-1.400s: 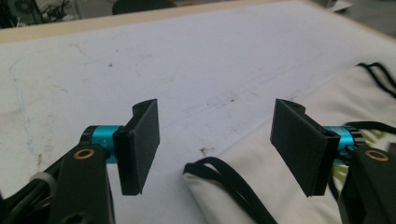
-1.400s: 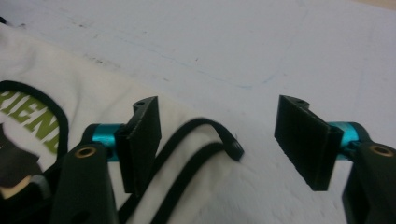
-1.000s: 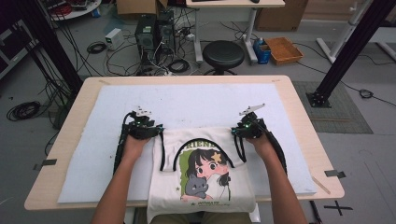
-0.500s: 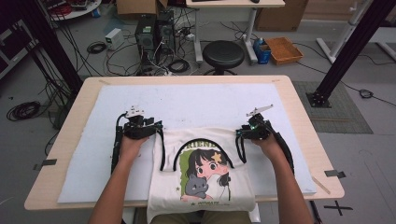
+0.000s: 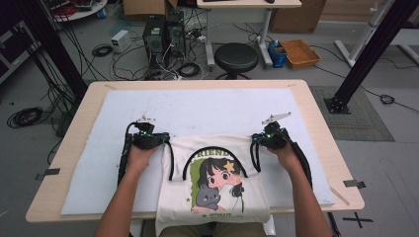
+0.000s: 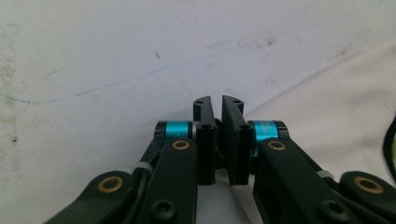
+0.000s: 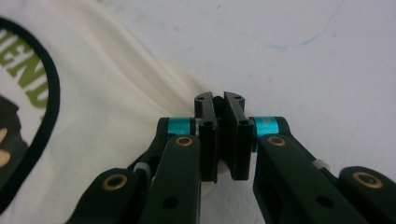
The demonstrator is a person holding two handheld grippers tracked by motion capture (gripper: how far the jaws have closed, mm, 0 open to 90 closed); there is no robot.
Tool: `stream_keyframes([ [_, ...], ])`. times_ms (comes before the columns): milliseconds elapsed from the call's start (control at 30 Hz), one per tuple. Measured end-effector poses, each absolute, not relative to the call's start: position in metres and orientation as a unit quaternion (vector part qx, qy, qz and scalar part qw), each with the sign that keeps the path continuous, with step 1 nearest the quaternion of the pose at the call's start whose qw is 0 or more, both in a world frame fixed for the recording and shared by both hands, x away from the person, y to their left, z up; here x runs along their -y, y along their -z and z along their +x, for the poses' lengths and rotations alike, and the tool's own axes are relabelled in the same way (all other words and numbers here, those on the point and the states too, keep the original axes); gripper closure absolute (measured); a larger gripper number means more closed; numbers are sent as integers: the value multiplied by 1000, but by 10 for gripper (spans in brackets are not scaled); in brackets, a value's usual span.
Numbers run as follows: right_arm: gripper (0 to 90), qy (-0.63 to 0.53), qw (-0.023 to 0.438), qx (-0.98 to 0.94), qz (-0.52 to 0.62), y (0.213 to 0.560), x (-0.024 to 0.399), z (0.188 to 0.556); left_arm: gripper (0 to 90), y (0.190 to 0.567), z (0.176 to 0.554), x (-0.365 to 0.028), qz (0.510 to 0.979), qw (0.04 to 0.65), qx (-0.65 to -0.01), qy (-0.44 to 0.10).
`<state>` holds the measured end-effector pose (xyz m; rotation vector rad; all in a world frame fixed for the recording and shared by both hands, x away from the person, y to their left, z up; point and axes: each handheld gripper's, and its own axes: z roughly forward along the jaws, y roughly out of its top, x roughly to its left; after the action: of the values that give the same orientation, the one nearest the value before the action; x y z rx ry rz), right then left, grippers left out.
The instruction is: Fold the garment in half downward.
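A cream T-shirt (image 5: 217, 144) with a cartoon girl print lies folded on the white mat (image 5: 207, 106), its lower end hanging over the near table edge. My left gripper (image 5: 152, 138) is at the shirt's upper left corner, my right gripper (image 5: 267, 136) at its upper right corner. Both sets of jaws have just been closing. In the left gripper view the jaws (image 6: 218, 105) stand together where the shirt's edge (image 6: 336, 107) meets them. In the right gripper view the jaws (image 7: 219, 100) pinch a raised fold of the shirt (image 7: 107, 116).
The mat covers most of the wooden table (image 5: 321, 123). Bare mat (image 6: 116, 60) stretches ahead of both grippers. Behind the table stand a black stool (image 5: 236, 57), a computer tower (image 5: 154, 32), floor cables and an orange box (image 5: 300, 52).
The right gripper has shifted slightly outward along the shirt's top edge. The left hand has kept its place. The shirt lies as before.
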<state>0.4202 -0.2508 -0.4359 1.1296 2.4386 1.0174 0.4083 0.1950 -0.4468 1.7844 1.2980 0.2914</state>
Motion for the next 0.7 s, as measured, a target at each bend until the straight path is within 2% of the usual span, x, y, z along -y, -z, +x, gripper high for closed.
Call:
stream_keyframes([
  [133, 857, -370, 177, -823, 394, 430, 249, 421, 856, 440, 412, -201, 650, 513, -550, -107],
  [267, 857, -397, 221, -790, 411, 420, 250, 421, 856, 434, 411, -206, 602, 574, -545, -104],
  [500, 854, -448, 239, -778, 371, 406, 258, 392, 854, 427, 380, -217, 593, 633, -488, -99],
  [600, 854, -478, 221, -773, 354, 404, 266, 372, 854, 426, 360, -221, 589, 648, -473, -96],
  [700, 854, -489, 215, -776, 335, 405, 272, 351, 853, 427, 341, -222, 605, 643, -460, -96],
])
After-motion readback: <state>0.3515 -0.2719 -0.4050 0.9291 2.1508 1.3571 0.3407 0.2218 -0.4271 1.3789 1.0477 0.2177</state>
